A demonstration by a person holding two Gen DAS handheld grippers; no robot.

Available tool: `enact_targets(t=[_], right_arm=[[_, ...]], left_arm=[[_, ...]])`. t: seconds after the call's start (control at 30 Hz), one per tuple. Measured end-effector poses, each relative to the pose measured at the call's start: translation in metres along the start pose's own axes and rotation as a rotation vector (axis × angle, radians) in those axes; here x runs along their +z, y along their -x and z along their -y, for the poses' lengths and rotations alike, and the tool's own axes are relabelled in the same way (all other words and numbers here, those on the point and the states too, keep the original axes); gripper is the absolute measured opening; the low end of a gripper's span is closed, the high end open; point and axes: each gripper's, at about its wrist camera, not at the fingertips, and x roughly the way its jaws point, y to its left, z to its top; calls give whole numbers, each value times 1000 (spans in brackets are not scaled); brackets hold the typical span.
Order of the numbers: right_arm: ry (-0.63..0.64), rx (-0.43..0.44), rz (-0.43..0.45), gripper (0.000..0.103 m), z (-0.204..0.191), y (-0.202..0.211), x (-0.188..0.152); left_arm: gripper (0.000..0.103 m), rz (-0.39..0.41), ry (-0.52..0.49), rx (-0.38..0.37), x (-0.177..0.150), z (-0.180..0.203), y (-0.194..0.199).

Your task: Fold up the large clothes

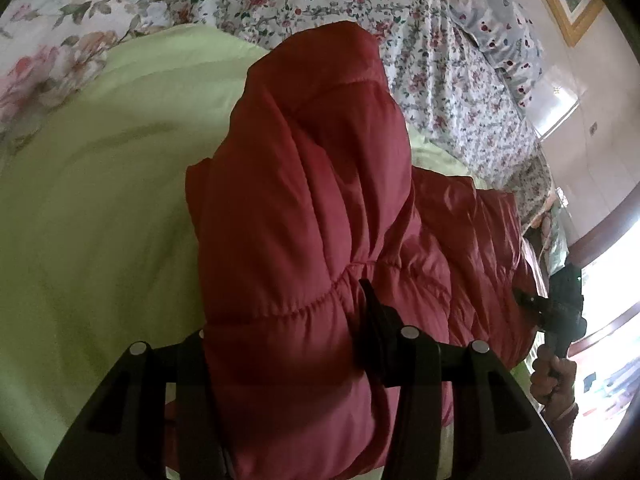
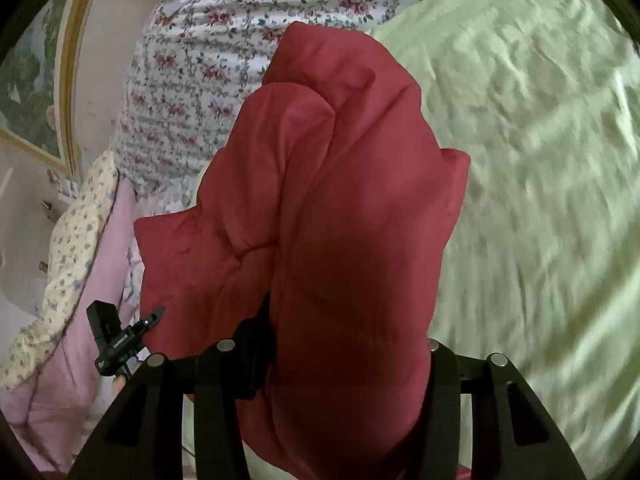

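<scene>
A red quilted puffer jacket (image 1: pixel 312 200) hangs bunched over a pale green bedspread (image 1: pixel 100 200). My left gripper (image 1: pixel 284 316) is shut on a thick fold of the jacket; only its right finger (image 1: pixel 372 312) shows, the left one is hidden by cloth. In the right wrist view the same jacket (image 2: pixel 340 208) fills the middle, and my right gripper (image 2: pixel 348 332) is shut on another thick fold of it. The other gripper shows at the edge of each view, the right one (image 1: pixel 532 304) and the left one (image 2: pixel 152 318), each touching the jacket's edge.
A flowered quilt (image 1: pixel 440 60) lies bunched along the far side of the bed. A pink pillow (image 2: pixel 104 280) and a small-flowered cloth (image 2: pixel 68 264) lie at the left. A framed picture (image 2: pixel 36 80) hangs on the wall. A bright window (image 1: pixel 616 300) is at the right.
</scene>
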Motion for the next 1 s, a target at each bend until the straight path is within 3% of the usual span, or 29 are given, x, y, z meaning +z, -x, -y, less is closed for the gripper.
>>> enact_targets(t=[0.3, 0.6, 1.0], right_arm=[[-14, -1, -23, 52, 9, 3, -24], [-12, -38, -12, 62, 15, -3, -26], [24, -113, 0, 75, 13, -2, -24]], left_arm=[[45, -11, -14, 0, -23, -5, 10], [49, -6, -18, 46, -27, -7, 7], [72, 62, -34, 137, -32, -5, 19]])
